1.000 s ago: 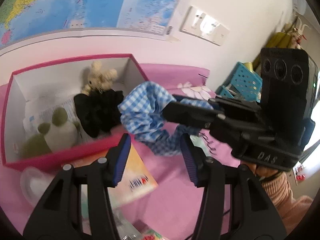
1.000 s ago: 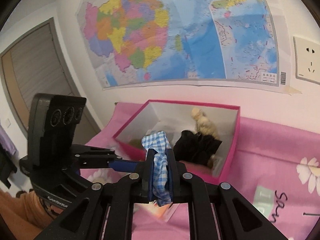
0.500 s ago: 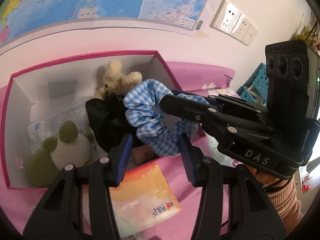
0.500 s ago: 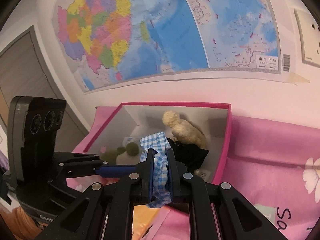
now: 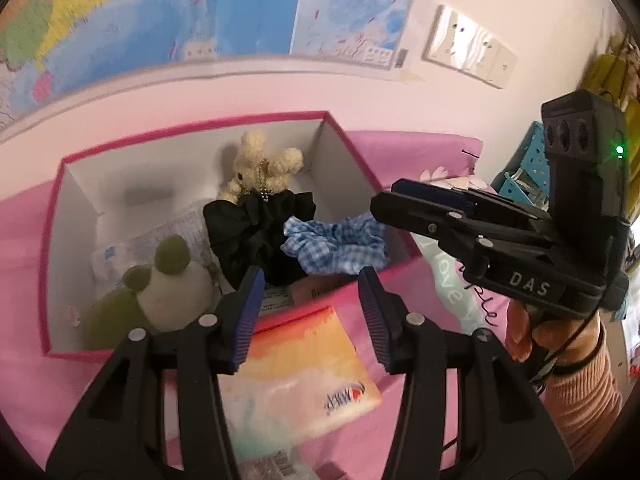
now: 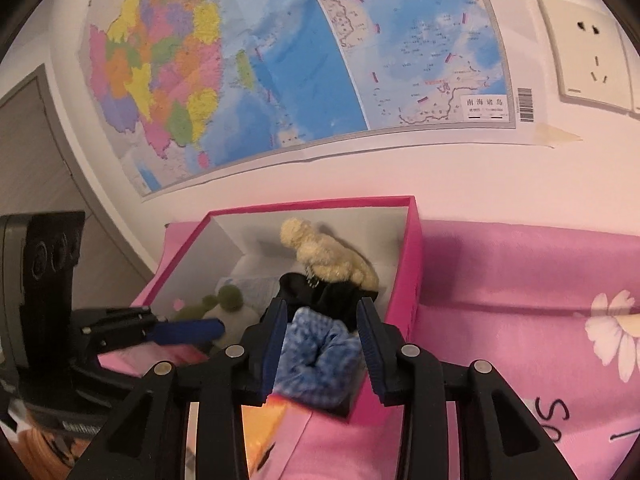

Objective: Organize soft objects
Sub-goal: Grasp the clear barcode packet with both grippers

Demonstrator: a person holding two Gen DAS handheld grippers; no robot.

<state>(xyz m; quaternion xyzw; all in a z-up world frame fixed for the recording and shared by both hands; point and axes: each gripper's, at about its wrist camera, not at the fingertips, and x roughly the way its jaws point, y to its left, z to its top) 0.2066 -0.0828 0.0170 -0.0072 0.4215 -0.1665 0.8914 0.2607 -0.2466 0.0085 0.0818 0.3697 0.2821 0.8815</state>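
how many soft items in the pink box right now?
4. Cream fuzzy bear against the back wall; black fabric scrunchie mid-box; blue gingham scrunchie beside it near the right wall; green-and-white plush front-left. Smaller ones could be hidden beneath.

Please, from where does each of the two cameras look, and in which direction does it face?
Left wrist: sits on the left tool, facing down into the pink cardboard box by the wall; shows its own open fingers, the right tool and the person's right hand.
Right wrist: sits on the right tool, facing the same box and the wall map; shows its own open fingers and the left tool.
Shared: the box, blue gingham scrunchie, black scrunchie, cream plush bear.
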